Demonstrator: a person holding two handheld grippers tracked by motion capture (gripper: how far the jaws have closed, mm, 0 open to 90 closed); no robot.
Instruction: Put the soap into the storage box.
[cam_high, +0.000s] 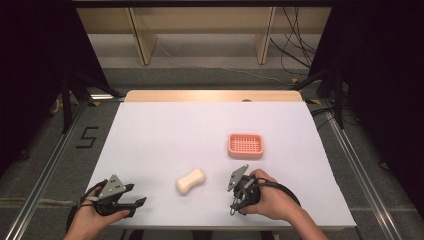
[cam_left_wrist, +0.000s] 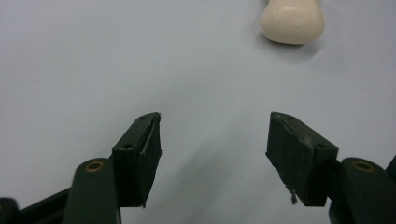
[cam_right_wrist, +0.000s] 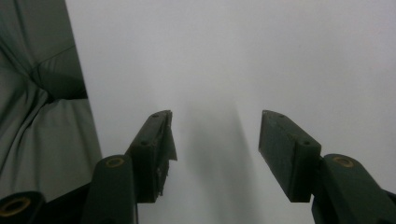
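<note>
Cream soap bar (cam_high: 190, 181) lies on the white table (cam_high: 165, 130), near its front edge, between the two hands. Pink slotted soap dish (cam_high: 245, 145) sits farther back and to the right, well apart from the bar. Left claw (cam_high: 138, 195): jaws apart, nothing between, low over the table. Right claw (cam_right_wrist: 215, 140): jaws apart, nothing between.

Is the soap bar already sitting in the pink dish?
No, the soap bar lies on the bare white table, apart from the empty pink dish farther back to its right.
</note>
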